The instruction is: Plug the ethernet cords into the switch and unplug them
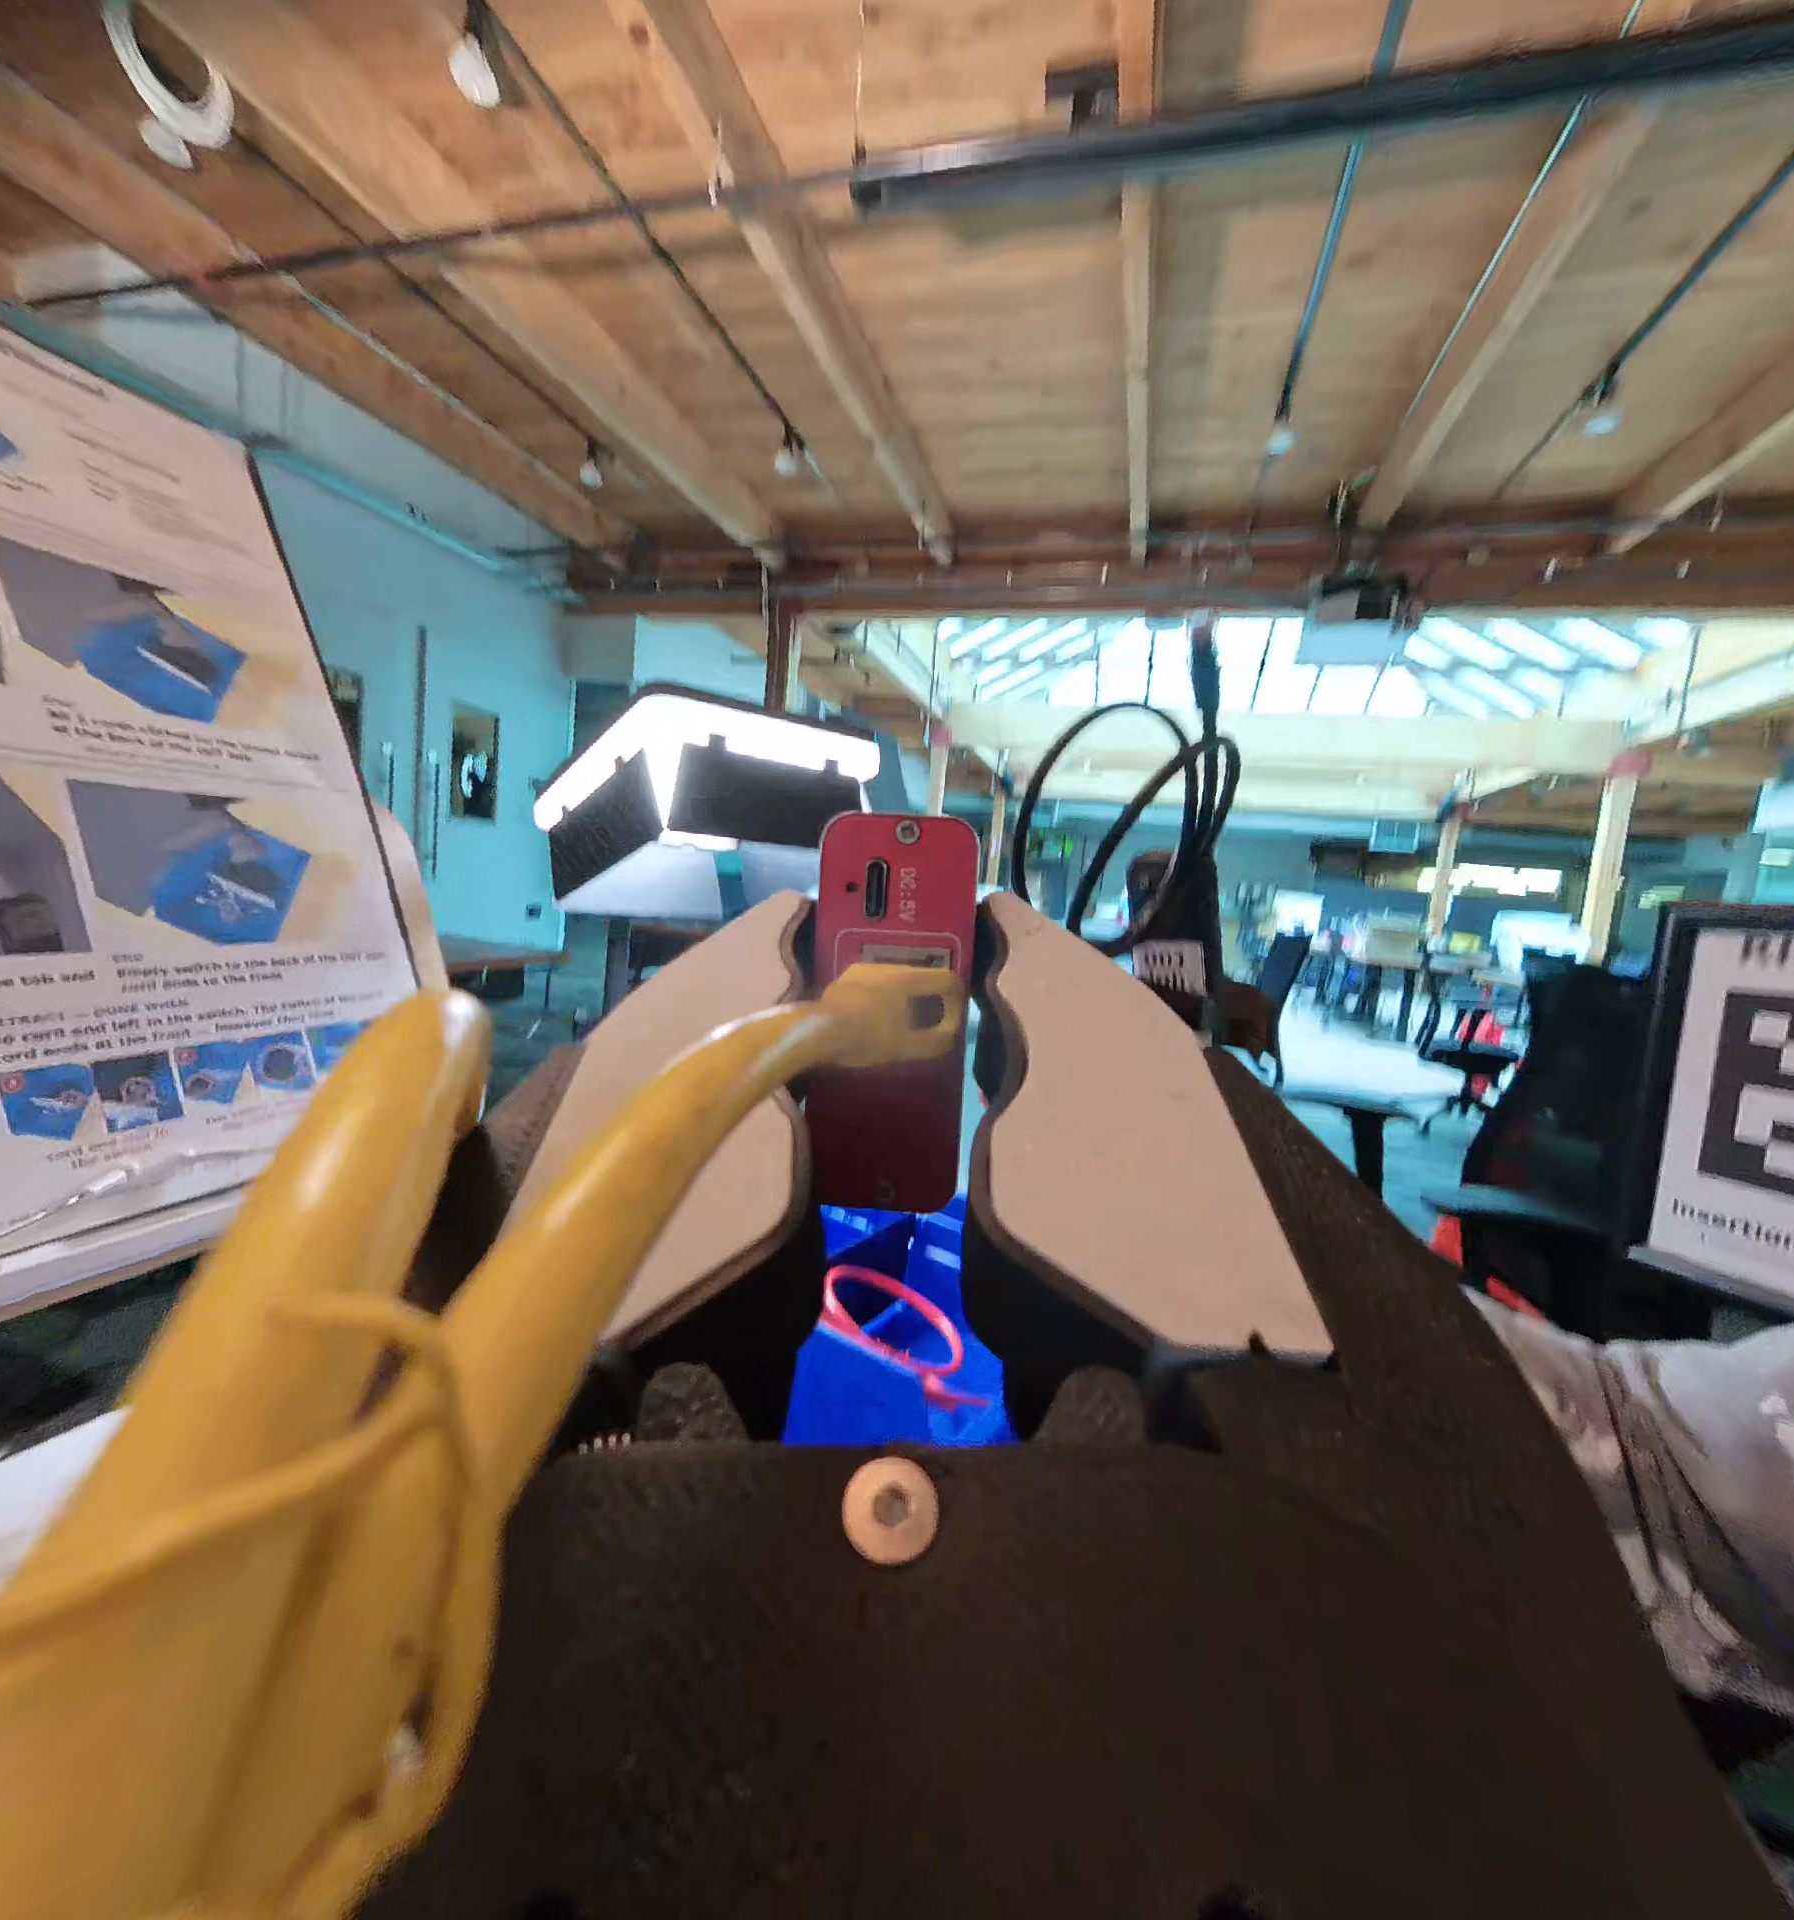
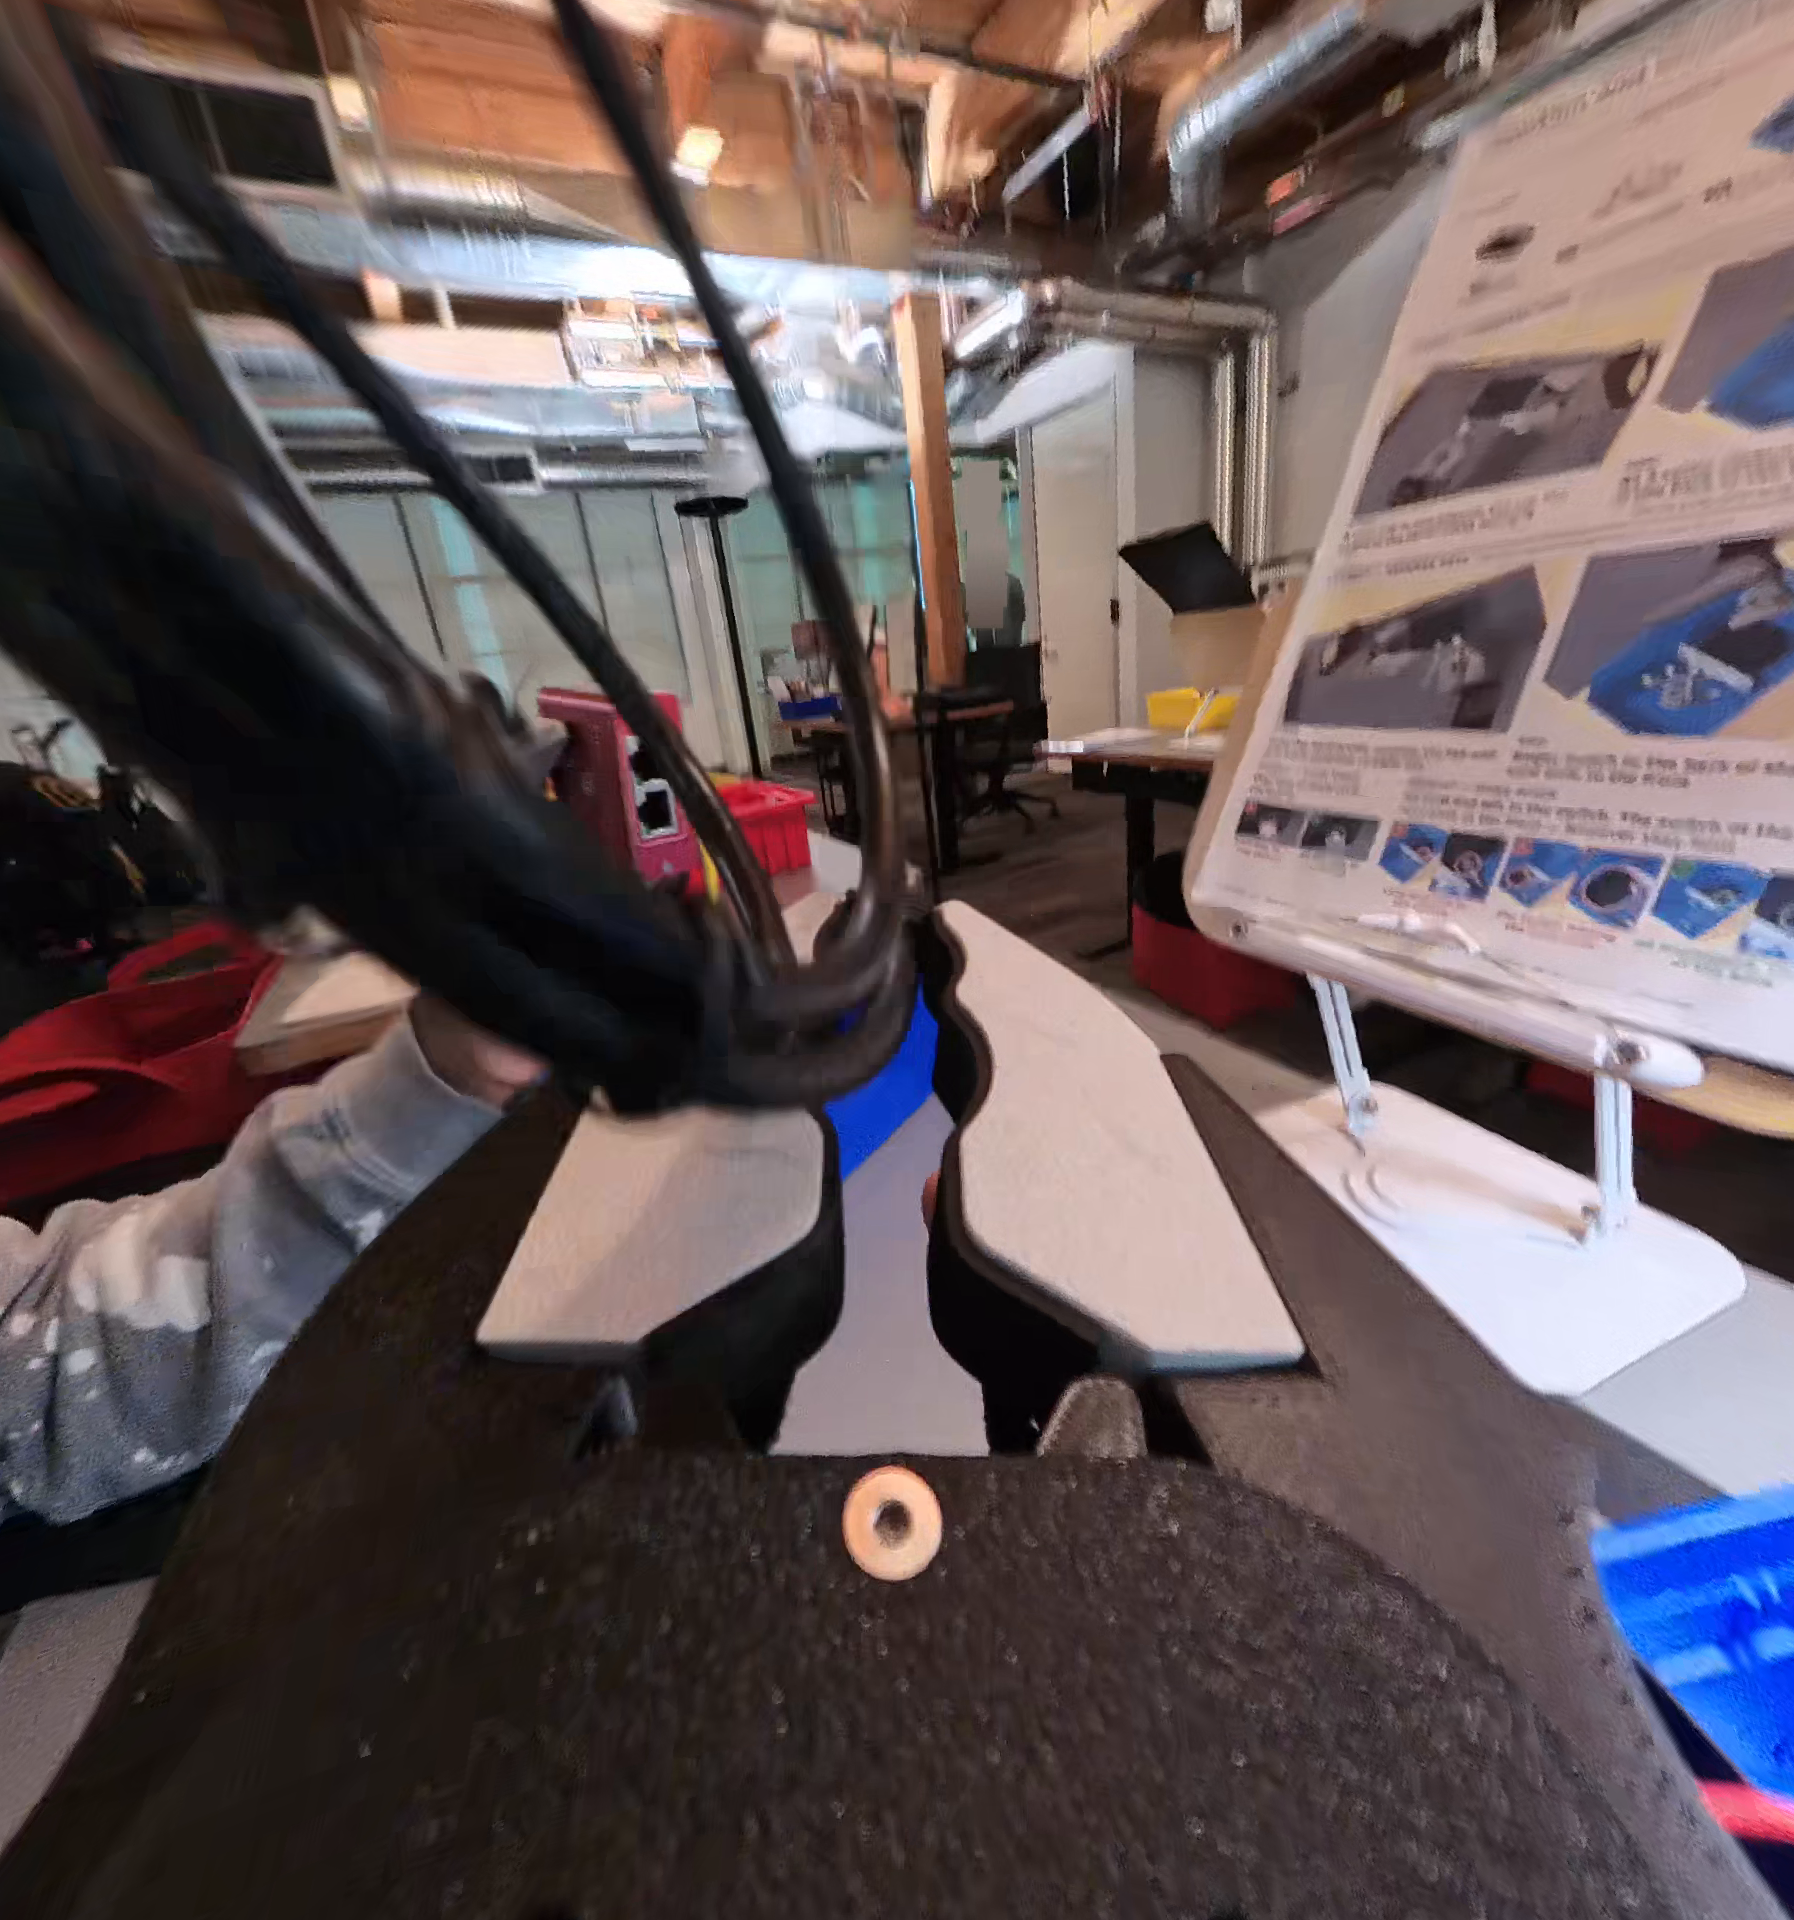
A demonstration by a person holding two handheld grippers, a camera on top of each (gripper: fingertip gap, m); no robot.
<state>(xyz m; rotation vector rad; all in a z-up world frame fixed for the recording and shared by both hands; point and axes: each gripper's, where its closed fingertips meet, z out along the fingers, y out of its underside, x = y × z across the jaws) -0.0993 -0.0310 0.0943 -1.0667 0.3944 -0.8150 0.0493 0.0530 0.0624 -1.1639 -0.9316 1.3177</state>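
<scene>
Red switch (image 1: 895, 1013) sitting upright, clamped in left gripper (image 1: 888, 997), yellow cord (image 1: 664, 1101) plugged in; right gripper (image 2: 908, 997) pinching coiled black cord (image 2: 519, 831).

One red switch (image 1: 895, 1013), one yellow cord (image 1: 602, 1122), one black cord bundle (image 2: 519, 831), two blue bins (image 2: 1745, 1662)

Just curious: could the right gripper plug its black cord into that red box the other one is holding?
Probably yes. The switch shows an empty port facing the right gripper, with only the black cord hanging between.
</scene>
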